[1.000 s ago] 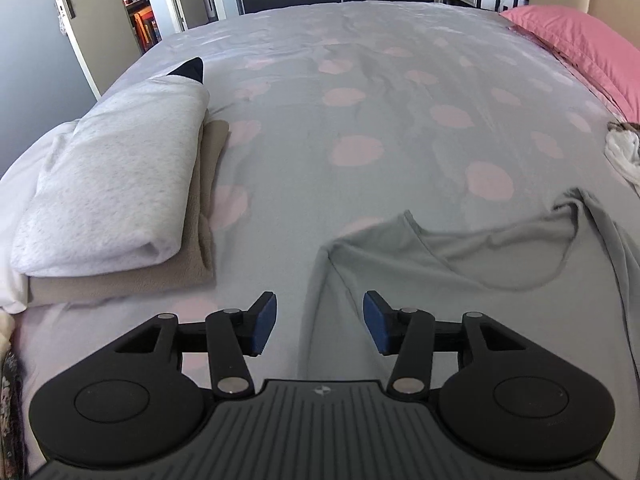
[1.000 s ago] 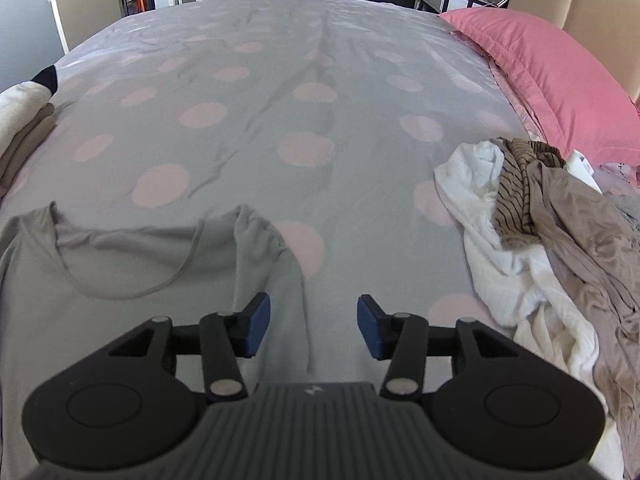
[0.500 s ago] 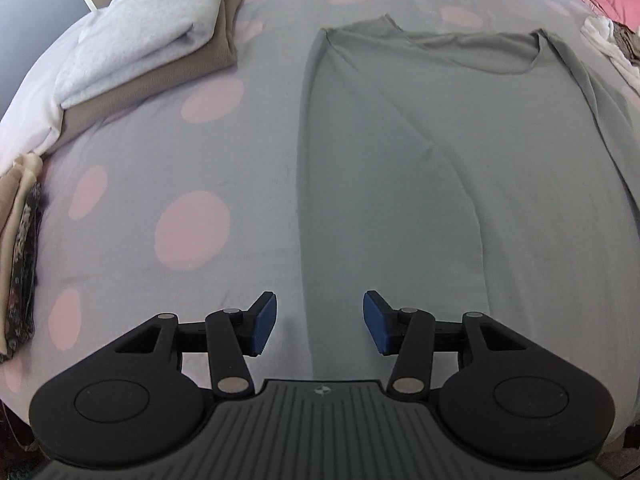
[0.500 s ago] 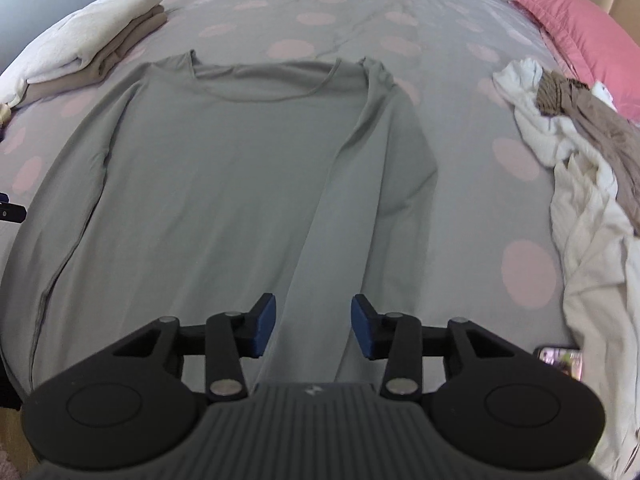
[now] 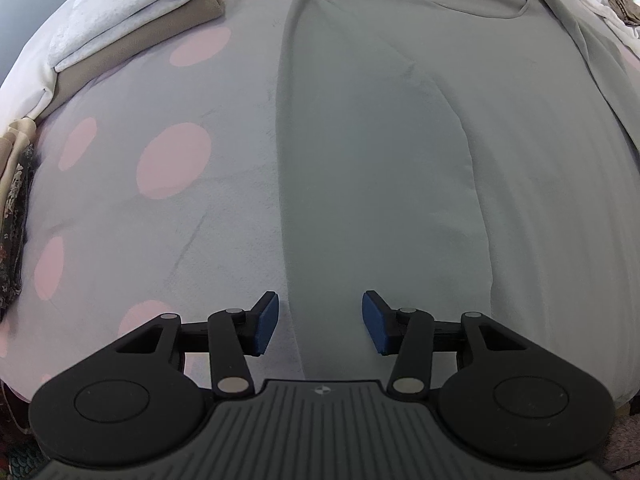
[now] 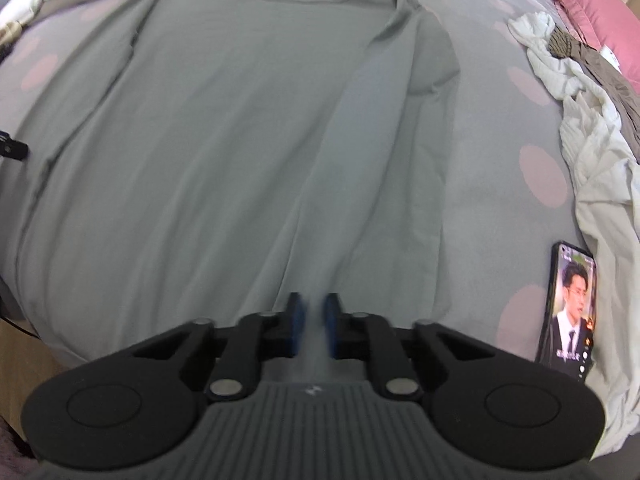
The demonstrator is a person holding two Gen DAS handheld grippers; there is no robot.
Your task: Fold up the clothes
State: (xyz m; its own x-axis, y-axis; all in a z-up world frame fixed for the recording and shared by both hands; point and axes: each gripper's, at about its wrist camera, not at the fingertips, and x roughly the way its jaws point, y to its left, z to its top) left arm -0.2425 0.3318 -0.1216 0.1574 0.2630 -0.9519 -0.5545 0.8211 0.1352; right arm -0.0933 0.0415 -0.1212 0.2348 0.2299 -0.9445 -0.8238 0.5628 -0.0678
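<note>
The grey long-sleeved top (image 6: 224,128) is lying flat on the bed, spreading ahead of both grippers with its neckline at the far end. It is looking thin, soft and limp, likely light and apt to sag and crease, so the hem corners or sleeve ends seem the best places to pinch.

The right gripper (image 6: 314,328) is pinching a pale strip of this fabric, apparently the folded-in sleeve, between nearly closed pads.

The left gripper (image 5: 318,322) is hovering half open, empty, straddling the top's left edge.

Beneath is lying a matte spotted bedspread (image 5: 172,168).

Folded garments (image 5: 132,12) are sitting far ahead to the left; a glossy phone (image 6: 570,304) is lying to the right.
</note>
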